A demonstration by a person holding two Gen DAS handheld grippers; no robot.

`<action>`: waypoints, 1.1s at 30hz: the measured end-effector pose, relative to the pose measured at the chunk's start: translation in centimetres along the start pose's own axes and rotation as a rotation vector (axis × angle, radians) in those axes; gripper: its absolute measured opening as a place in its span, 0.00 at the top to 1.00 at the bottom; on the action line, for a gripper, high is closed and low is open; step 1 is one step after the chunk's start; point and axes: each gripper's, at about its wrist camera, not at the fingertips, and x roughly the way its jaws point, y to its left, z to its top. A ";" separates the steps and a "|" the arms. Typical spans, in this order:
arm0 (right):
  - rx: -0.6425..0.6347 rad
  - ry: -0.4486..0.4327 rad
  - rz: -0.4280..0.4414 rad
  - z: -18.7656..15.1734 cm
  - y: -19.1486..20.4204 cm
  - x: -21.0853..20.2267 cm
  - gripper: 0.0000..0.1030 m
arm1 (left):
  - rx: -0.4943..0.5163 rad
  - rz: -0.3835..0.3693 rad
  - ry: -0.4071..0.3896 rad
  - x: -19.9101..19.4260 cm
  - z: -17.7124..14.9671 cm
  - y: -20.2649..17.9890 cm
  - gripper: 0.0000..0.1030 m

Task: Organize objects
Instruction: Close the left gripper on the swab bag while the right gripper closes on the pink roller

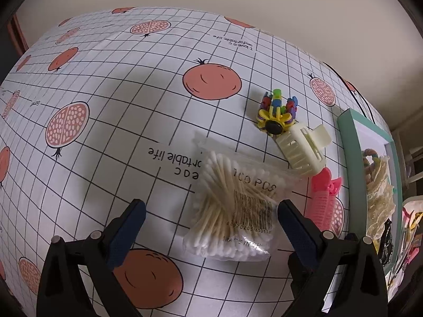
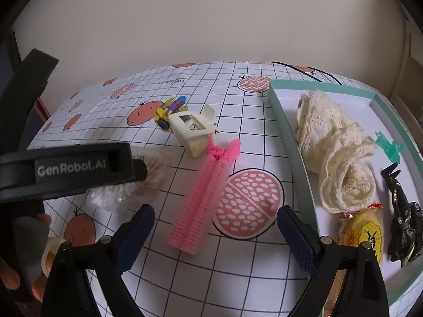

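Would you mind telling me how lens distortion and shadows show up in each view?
Left wrist view: the tablecloth grid bulges strongly, with a soft broad shadow lying across it. Right wrist view: the box edge bows, and the corners vignette black.

One cotton swab bag point(image 1: 232, 206), two large claw clips: cream point(image 1: 301, 148), pink point(image 2: 203, 198); one tray point(image 2: 285, 121).

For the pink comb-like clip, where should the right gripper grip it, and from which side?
Likely across the pink clip's long ribbed body, mid-length, coming from above. It lies flat on the tablecloth, lengthwise between the right gripper's open fingers; its far end touches the cream claw clip.
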 end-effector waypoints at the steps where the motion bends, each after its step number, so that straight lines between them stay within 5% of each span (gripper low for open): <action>1: 0.007 0.000 -0.001 0.0 -0.1 0.1 0.08 | -0.001 -0.004 0.002 0.0 0.0 0.0 0.03; 20: 0.017 0.016 -0.026 0.3 -0.4 0.3 0.48 | -0.004 0.003 0.002 -0.1 -0.9 0.1 0.05; 25: 0.015 0.023 -0.036 0.2 -0.7 0.2 0.59 | 0.010 0.029 -0.011 -0.6 -0.8 -0.1 0.19; 33: 0.038 0.026 -0.022 0.1 -1.1 0.0 0.64 | 0.014 0.036 -0.019 -0.9 -1.0 0.0 0.26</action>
